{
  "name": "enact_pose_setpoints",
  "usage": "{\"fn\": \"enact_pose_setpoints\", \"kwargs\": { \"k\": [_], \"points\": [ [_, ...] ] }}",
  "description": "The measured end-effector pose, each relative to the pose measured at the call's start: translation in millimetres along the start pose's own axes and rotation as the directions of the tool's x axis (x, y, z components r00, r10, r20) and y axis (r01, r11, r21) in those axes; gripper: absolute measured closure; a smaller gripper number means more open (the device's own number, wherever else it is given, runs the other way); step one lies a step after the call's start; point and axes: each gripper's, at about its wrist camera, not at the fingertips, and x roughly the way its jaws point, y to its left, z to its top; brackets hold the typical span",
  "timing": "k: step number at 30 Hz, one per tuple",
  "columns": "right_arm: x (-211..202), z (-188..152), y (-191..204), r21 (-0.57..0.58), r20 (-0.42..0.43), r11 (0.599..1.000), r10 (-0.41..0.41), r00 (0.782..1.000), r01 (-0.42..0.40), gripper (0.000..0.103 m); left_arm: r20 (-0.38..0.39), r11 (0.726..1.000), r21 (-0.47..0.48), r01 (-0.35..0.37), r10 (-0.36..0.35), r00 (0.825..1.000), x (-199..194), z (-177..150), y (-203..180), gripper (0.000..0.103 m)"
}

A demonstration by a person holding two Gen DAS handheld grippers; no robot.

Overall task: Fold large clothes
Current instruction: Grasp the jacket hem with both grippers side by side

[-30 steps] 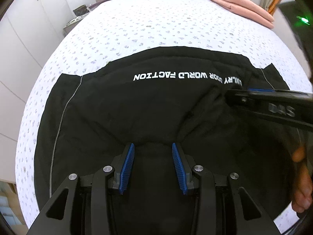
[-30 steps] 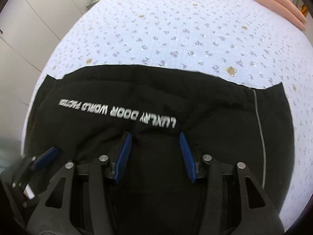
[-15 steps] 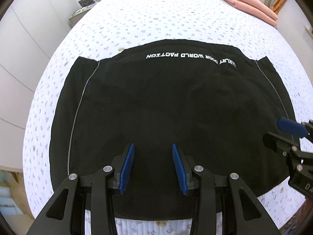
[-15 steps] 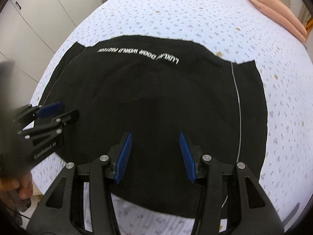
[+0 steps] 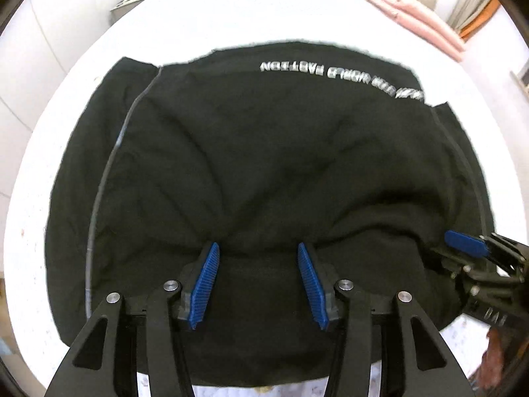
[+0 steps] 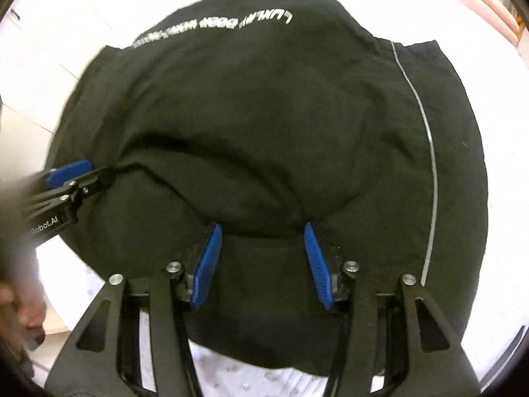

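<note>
Both grippers low over the near edge of the black garment [image 5: 264, 165], which lies spread on the white quilted bed [image 5: 231, 16]. Left gripper [image 5: 258, 254]: blue pads apart, cloth bunched in a ridge at the tips and across the gap between them, not pinched. Right gripper [image 6: 263, 228]: same, fingers spread, a fold of fabric heaped at the tips. Risk, as I judge it: if the jaws close on that heaped ridge they may catch only the top layer, or uneven bites on each side, so the lift drags the hem crooked and the fold comes out skewed; thick, limp cloth may also slip from the pads. Garment looks heavy and matte, creases radiating from both grippers, white lettering [image 5: 340, 72] along the far edge, pale piping [image 6: 429, 152] down each side. Pink folded cloth [image 5: 413, 10] sits well apart at the far corner. Frames are motion-blurred
</note>
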Motion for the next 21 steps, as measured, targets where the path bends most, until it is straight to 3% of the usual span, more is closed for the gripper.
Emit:
{"fn": "enact_pose_setpoints", "kwargs": {
  "k": [2,5,6,9,12,13,14,16,18,21],
  "points": [
    [-19.7,3.3,-15.7,0.032,0.051,0.999,-0.045,0.998,0.043,0.049,0.034,0.998,-0.006,-0.060,0.061,0.998,-13.5,3.5,17.0,0.051],
    [-42.3,8.3,-51.5,0.131,0.124,0.990,-0.066,0.990,0.050,0.025,0.104,0.990,-0.095,-0.104,0.114,0.988,-37.6,15.5,63.3,0.051],
    [-46.3,11.0,-66.0,0.162,0.138,0.985,-0.080,0.987,0.057,0.021,0.114,0.988,-0.115,-0.106,0.120,0.986,-40.7,18.6,73.8,0.048],
    [-42.0,16.3,-102.4,0.231,0.120,0.968,-0.132,0.984,0.101,0.020,0.112,0.974,-0.190,-0.120,0.143,0.983,-41.0,32.5,113.6,0.044],
    [-28.6,17.1,-134.0,0.296,0.098,0.953,-0.104,0.990,0.071,0.020,0.083,0.974,-0.222,-0.042,0.062,0.995,-28.3,40.2,143.9,0.044],
    [-22.7,14.2,-143.1,0.318,0.090,0.947,-0.087,0.992,0.054,0.020,0.064,0.969,-0.243,0.039,-0.024,0.998,-22.7,35.6,153.5,0.044],
    [-16.5,16.2,-146.0,0.335,0.086,0.942,-0.073,0.994,0.040,0.020,0.058,0.953,-0.280,0.119,-0.107,0.993,-16.8,34.8,164.1,0.044],
    [-2.7,16.6,-160.3,0.382,0.073,0.924,-0.016,0.997,-0.013,0.020,0.061,0.916,-0.347,0.201,-0.192,0.980,-6.9,32.1,176.8,0.044],
    [8.1,19.1,-168.4,0.410,0.074,0.910,0.040,0.996,-0.067,0.020,0.062,0.904,-0.380,0.193,-0.184,0.981,-1.8,31.5,187.7,0.044],
    [19.2,22.3,-180.1,0.439,0.077,0.889,0.105,0.991,-0.129,0.014,0.045,0.921,-0.361,0.148,-0.142,0.989,3.4,34.4,196.6,0.042]
  ]
}}
